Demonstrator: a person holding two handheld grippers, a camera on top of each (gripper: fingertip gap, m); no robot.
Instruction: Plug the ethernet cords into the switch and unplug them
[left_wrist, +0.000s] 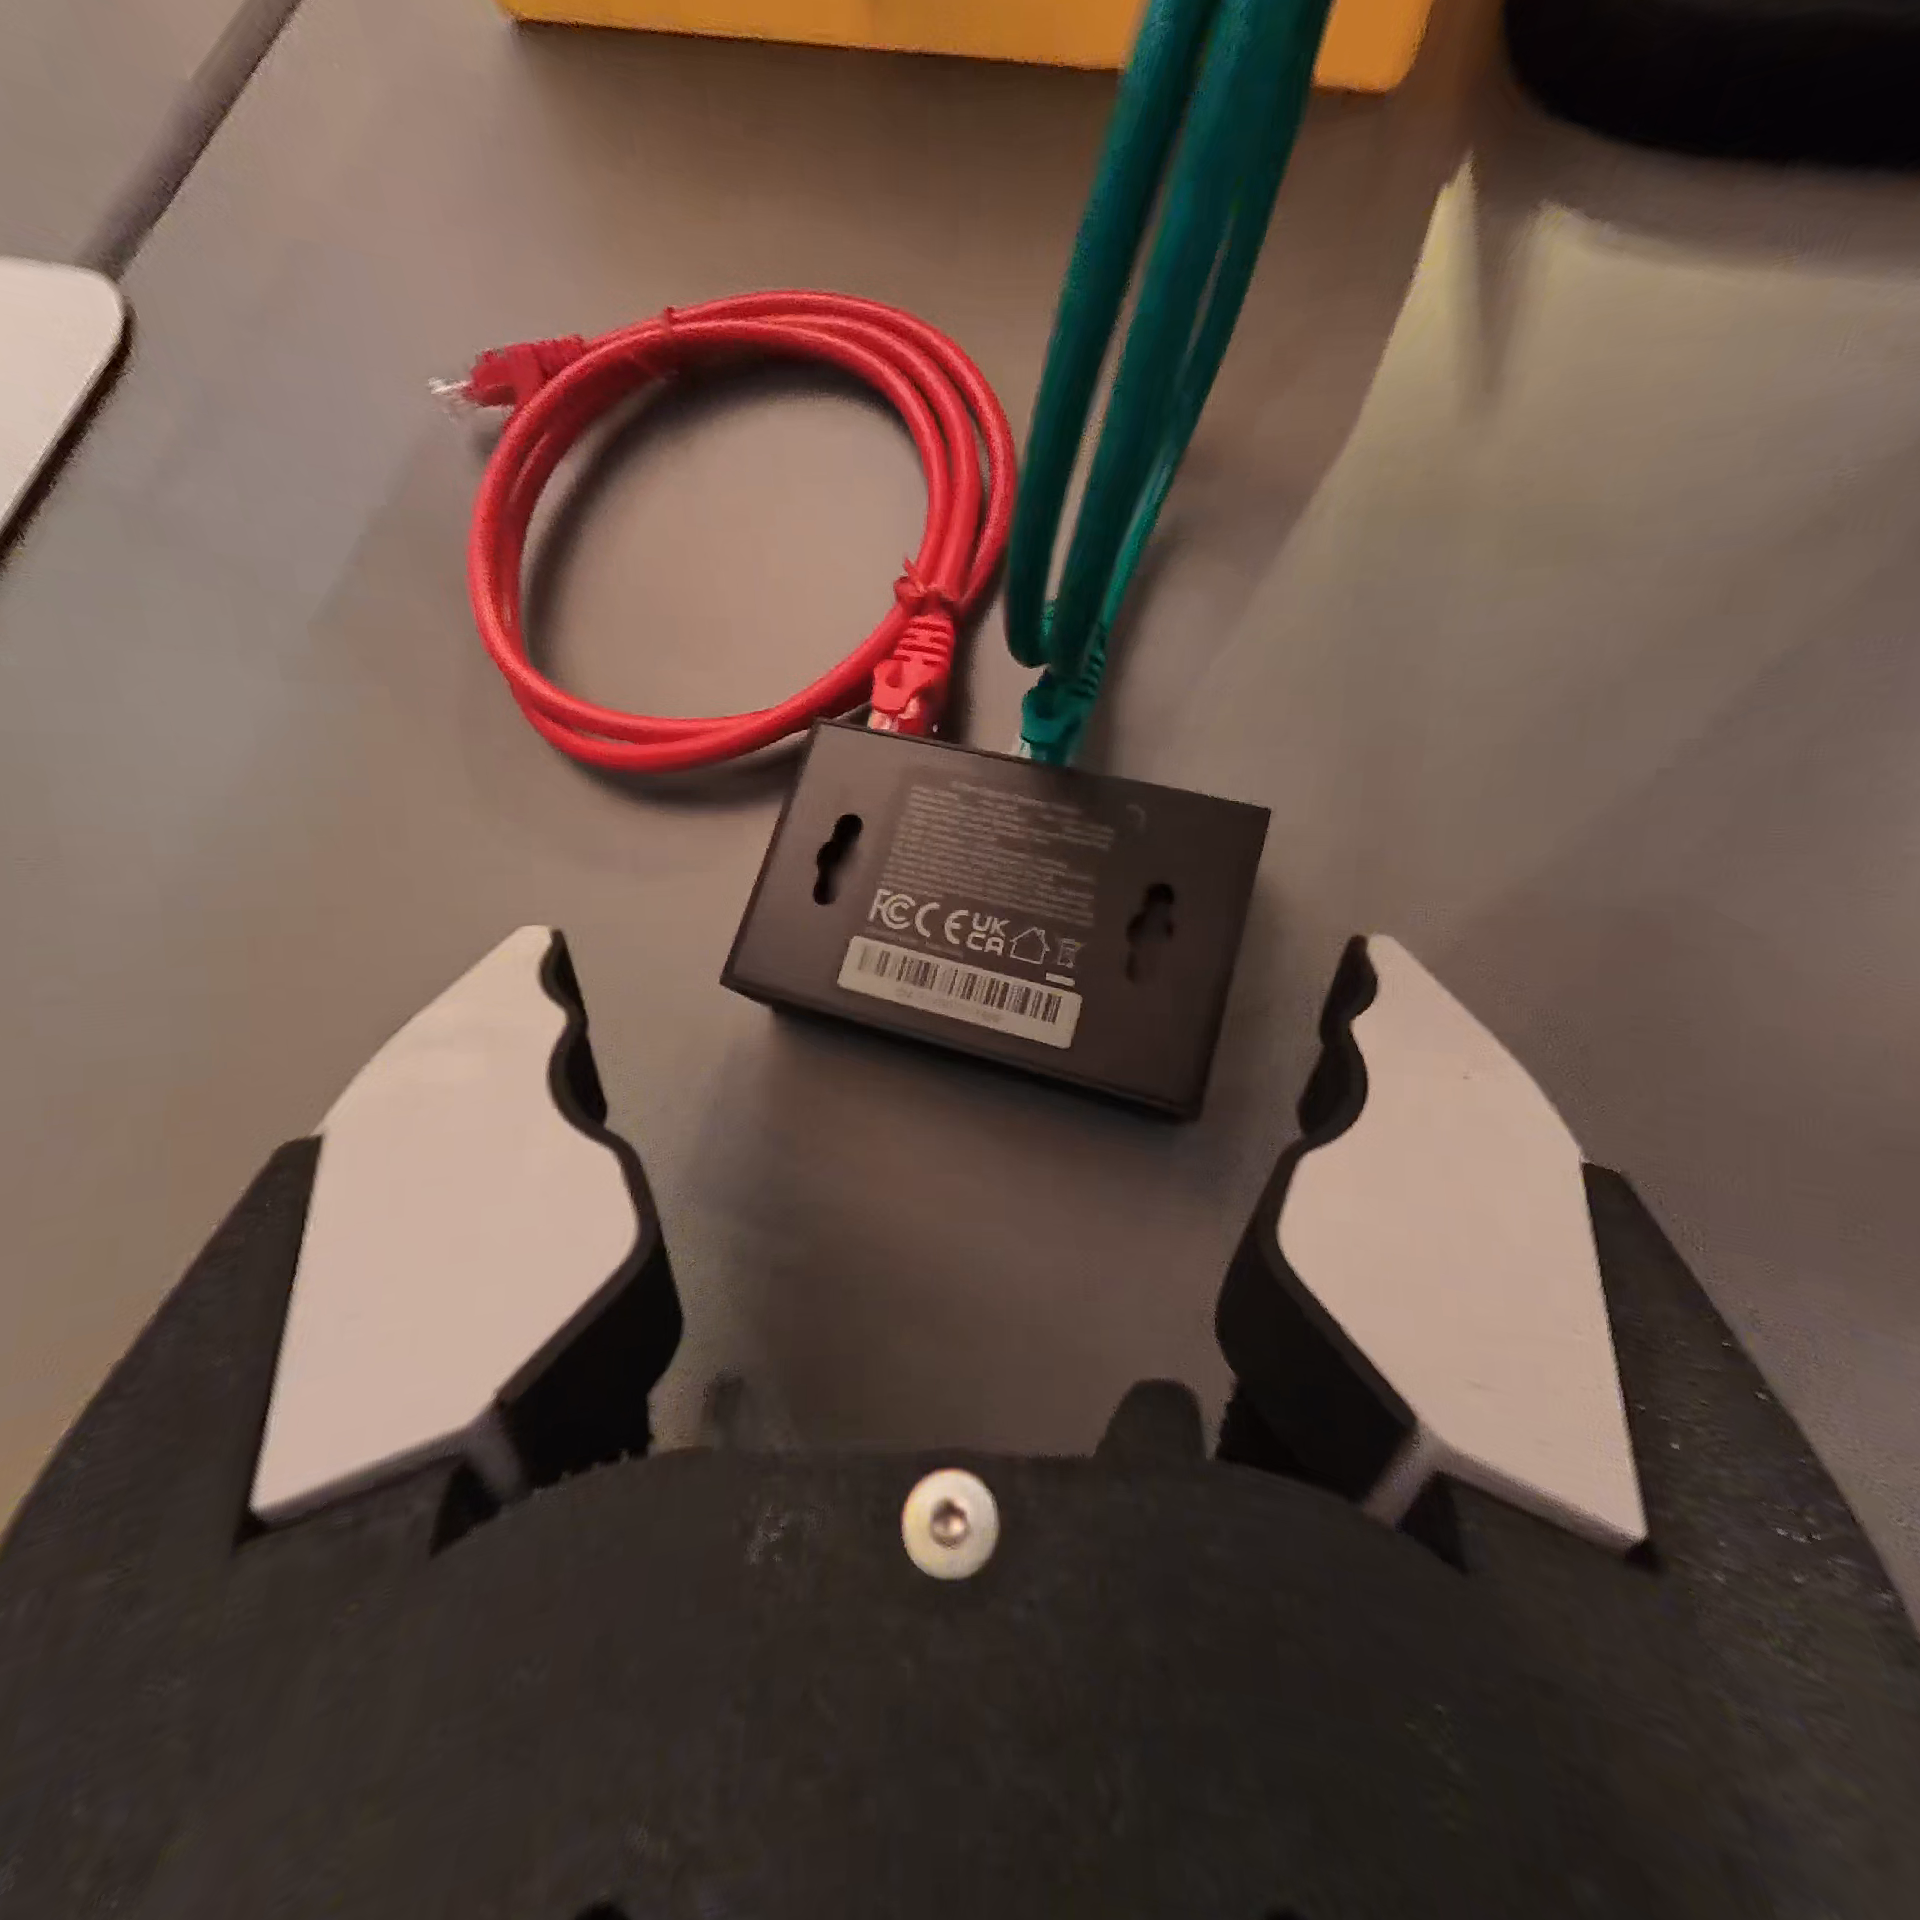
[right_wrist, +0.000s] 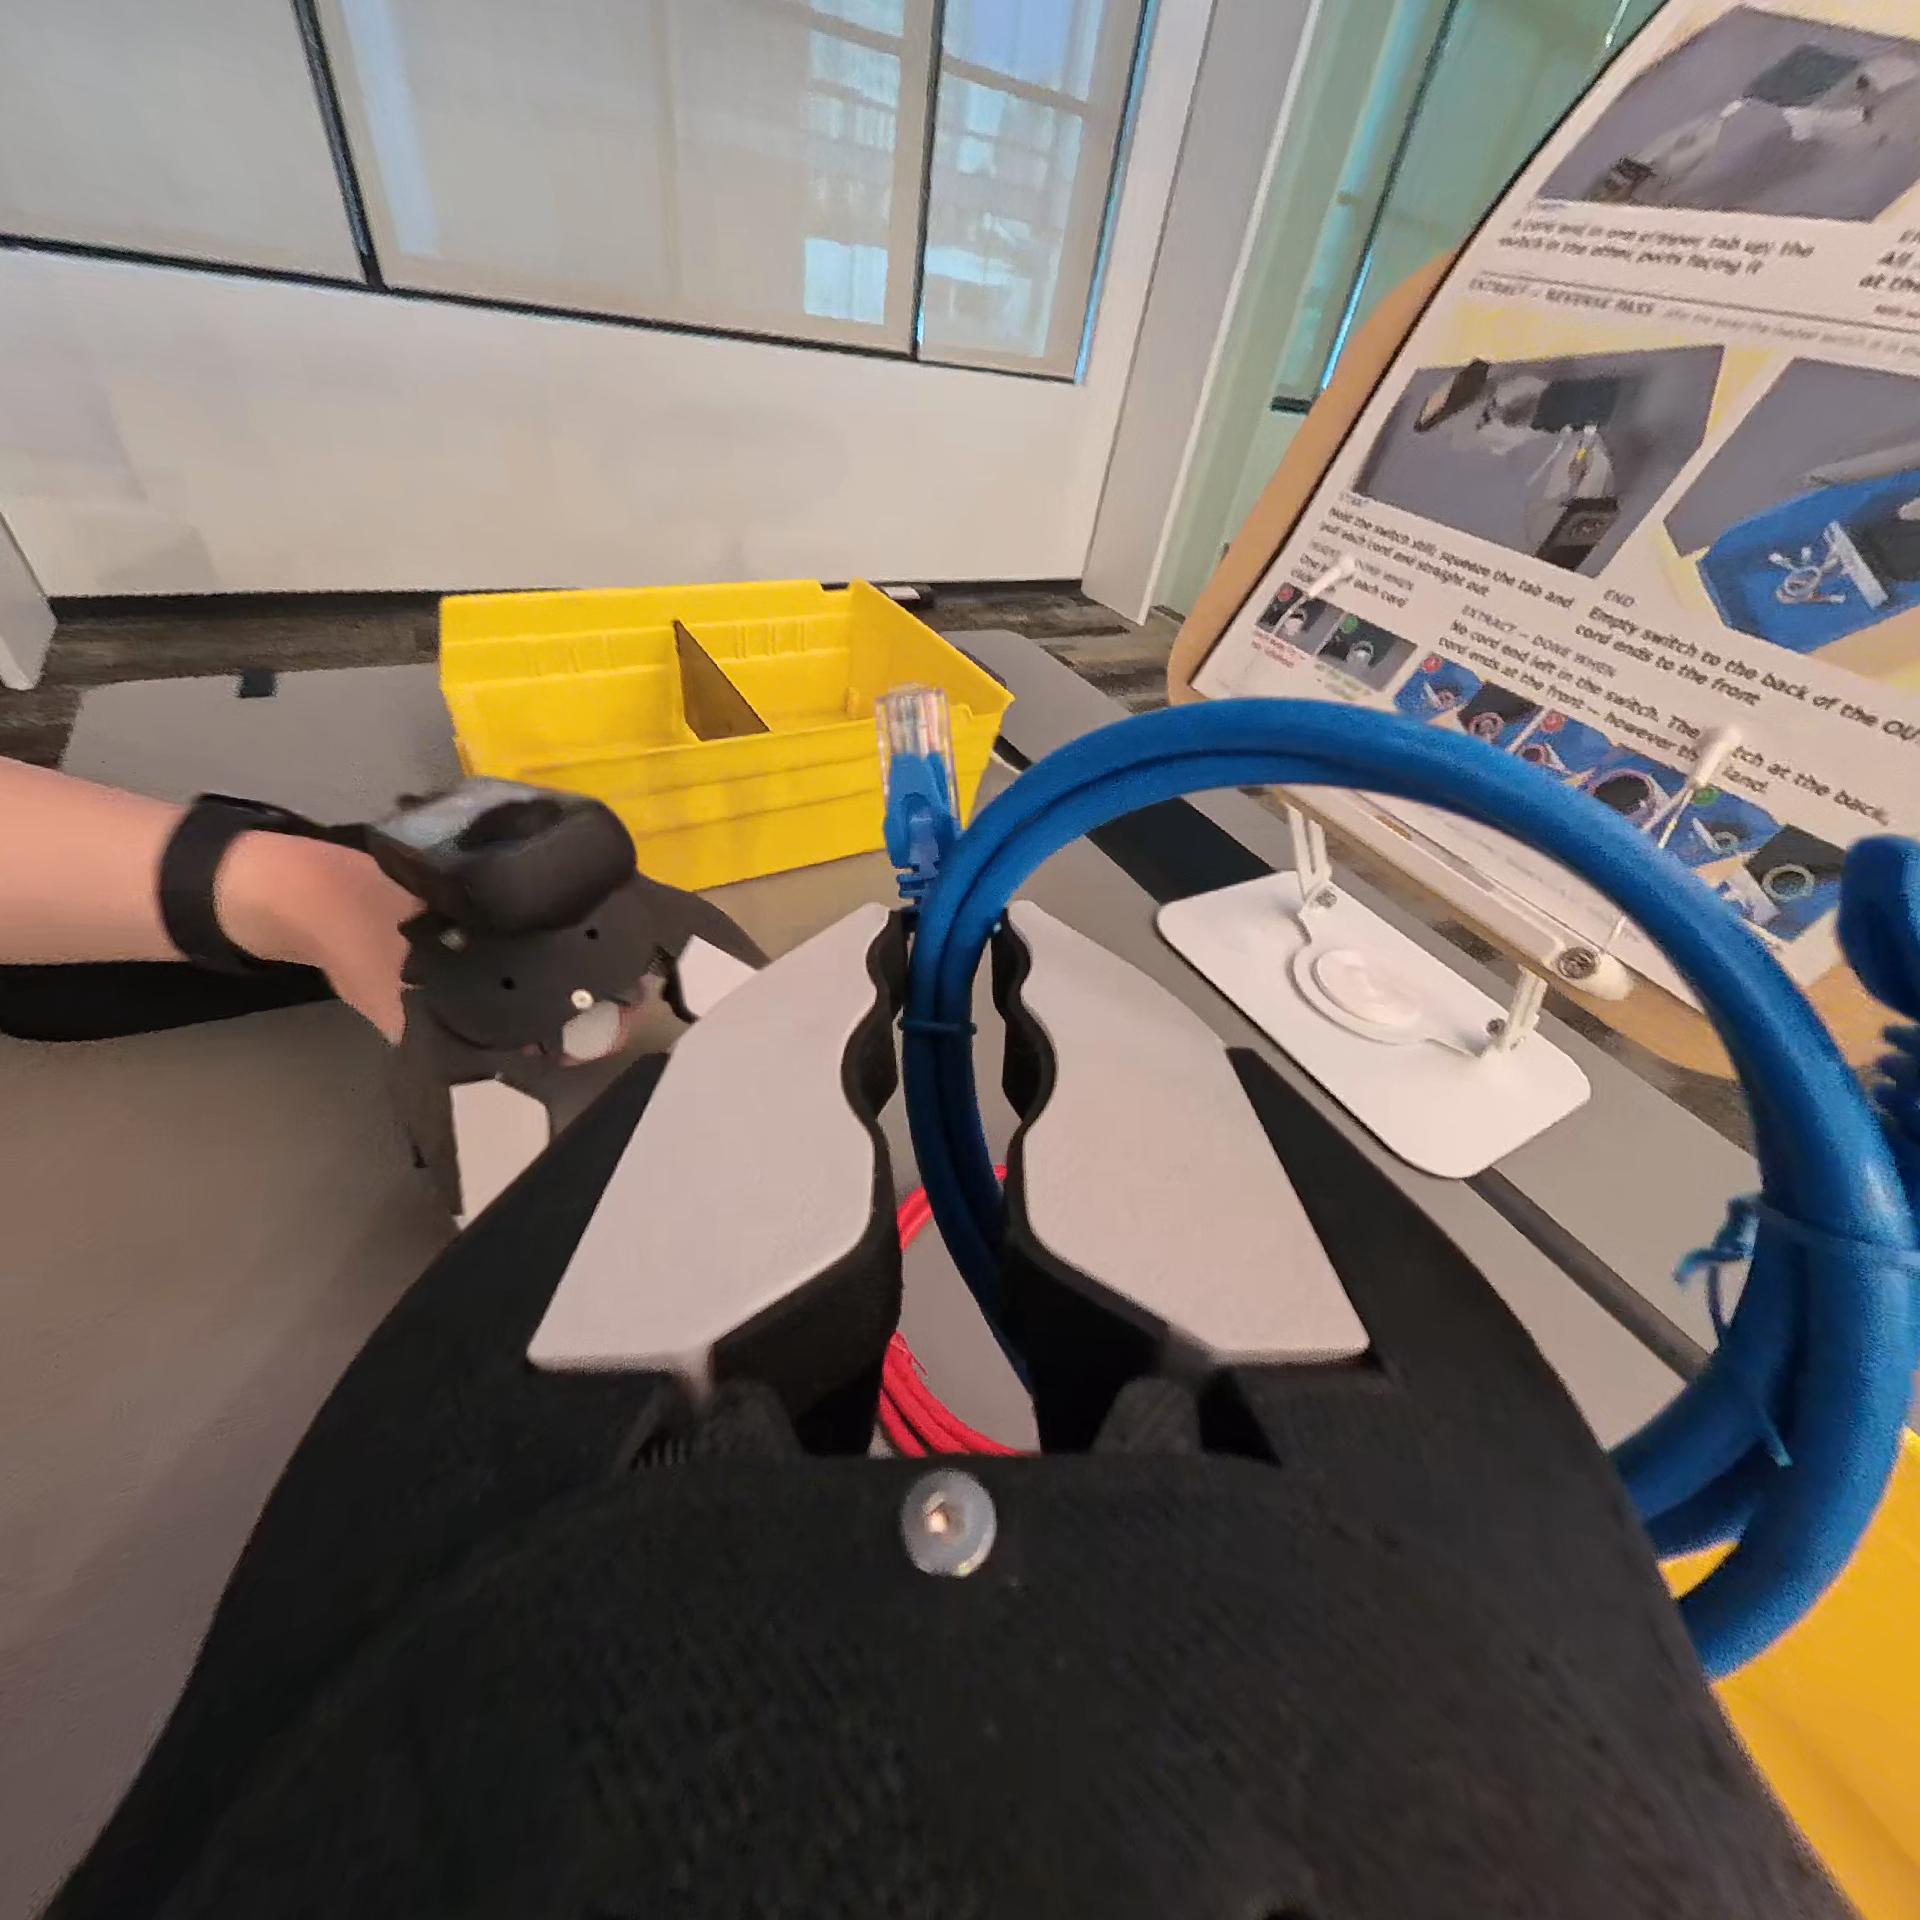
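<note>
Right gripper (right_wrist: 945, 935) pinches the blue cord (right_wrist: 1351, 758); left gripper (left_wrist: 961, 966) gapes.

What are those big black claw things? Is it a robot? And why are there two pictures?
No robot here. A person holds two grabbing tools, one in each hand, and each tool carries a small camera looking out along its two fingers. That gives one picture per tool.

The left tool's picture looks down at a grey table. The left gripper is open and holds nothing. In front of it lies a black switch, a little box for plugging in cords. A coiled red cord and a green cord have their ends right at its far edge.

In the other picture, the right gripper is shut on a coiled blue cord. Farther off are the person's hand, a yellow bin and an instruction sheet on a stand.
</note>
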